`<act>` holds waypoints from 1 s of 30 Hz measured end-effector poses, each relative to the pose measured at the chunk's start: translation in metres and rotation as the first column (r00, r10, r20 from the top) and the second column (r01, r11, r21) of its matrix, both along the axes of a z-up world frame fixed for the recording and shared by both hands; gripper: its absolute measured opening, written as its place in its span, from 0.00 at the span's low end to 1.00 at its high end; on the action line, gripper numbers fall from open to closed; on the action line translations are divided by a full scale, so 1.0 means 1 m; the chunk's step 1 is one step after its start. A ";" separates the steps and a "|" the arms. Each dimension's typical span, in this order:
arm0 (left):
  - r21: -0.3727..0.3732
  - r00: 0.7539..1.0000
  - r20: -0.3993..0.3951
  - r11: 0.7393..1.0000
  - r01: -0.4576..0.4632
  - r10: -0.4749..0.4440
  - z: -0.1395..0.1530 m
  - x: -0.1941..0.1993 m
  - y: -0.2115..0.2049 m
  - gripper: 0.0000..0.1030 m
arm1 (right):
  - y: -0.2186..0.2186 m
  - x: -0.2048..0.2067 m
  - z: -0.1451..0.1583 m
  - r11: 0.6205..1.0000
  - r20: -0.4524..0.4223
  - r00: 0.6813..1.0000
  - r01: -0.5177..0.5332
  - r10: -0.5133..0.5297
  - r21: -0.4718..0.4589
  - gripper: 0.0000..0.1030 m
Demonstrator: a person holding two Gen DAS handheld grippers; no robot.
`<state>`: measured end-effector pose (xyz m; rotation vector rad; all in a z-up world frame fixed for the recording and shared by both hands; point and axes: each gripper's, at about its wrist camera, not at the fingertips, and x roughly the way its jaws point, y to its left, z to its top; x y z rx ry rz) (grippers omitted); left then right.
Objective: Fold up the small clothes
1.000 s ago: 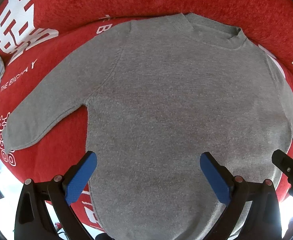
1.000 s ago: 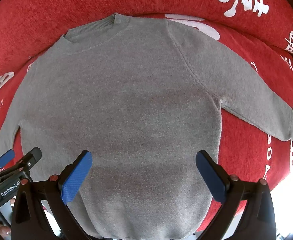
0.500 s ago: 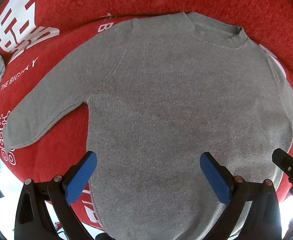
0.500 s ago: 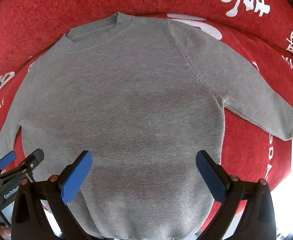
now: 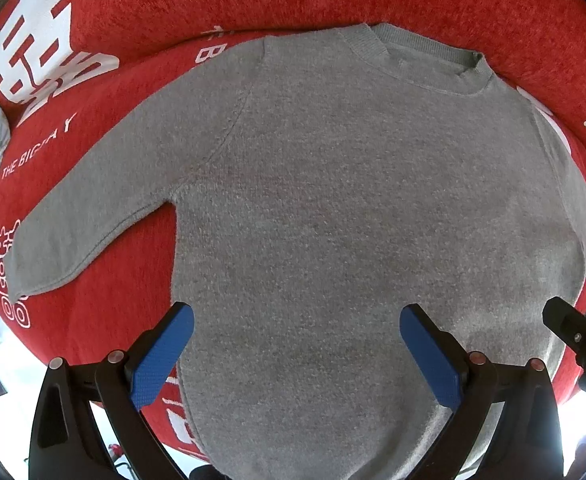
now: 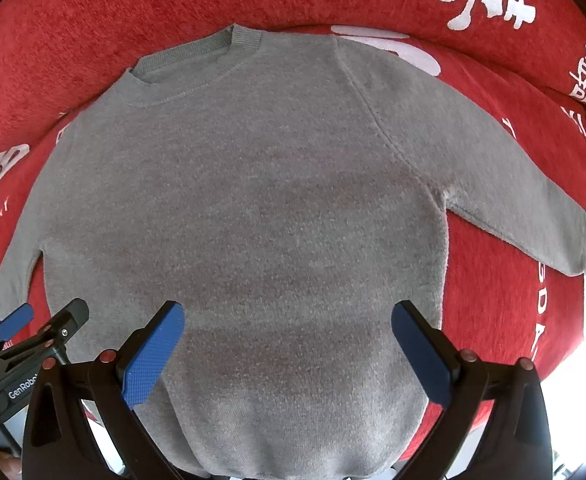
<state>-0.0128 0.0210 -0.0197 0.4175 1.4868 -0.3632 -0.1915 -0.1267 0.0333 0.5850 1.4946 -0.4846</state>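
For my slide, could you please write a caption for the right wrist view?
Open right gripper above a grey sweater spread flat on a red blanket.

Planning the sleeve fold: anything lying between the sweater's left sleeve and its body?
Nothing: only bare red cover shows between the left sleeve and the sweater body, in the left wrist view.

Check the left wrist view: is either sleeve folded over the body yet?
No, the gray sweater lies flat with its sleeve spread outward.
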 end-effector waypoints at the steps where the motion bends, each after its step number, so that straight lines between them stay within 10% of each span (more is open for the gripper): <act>1: 0.000 1.000 0.002 1.000 -0.001 0.001 0.000 -0.001 0.000 1.00 | 0.000 -0.001 0.000 1.000 0.000 1.000 -0.002 0.002 -0.001 1.00; 30: -0.042 1.000 -0.005 0.999 -0.009 0.009 0.001 0.008 0.009 1.00 | 0.011 0.002 0.002 1.000 0.011 1.000 -0.009 0.009 -0.017 1.00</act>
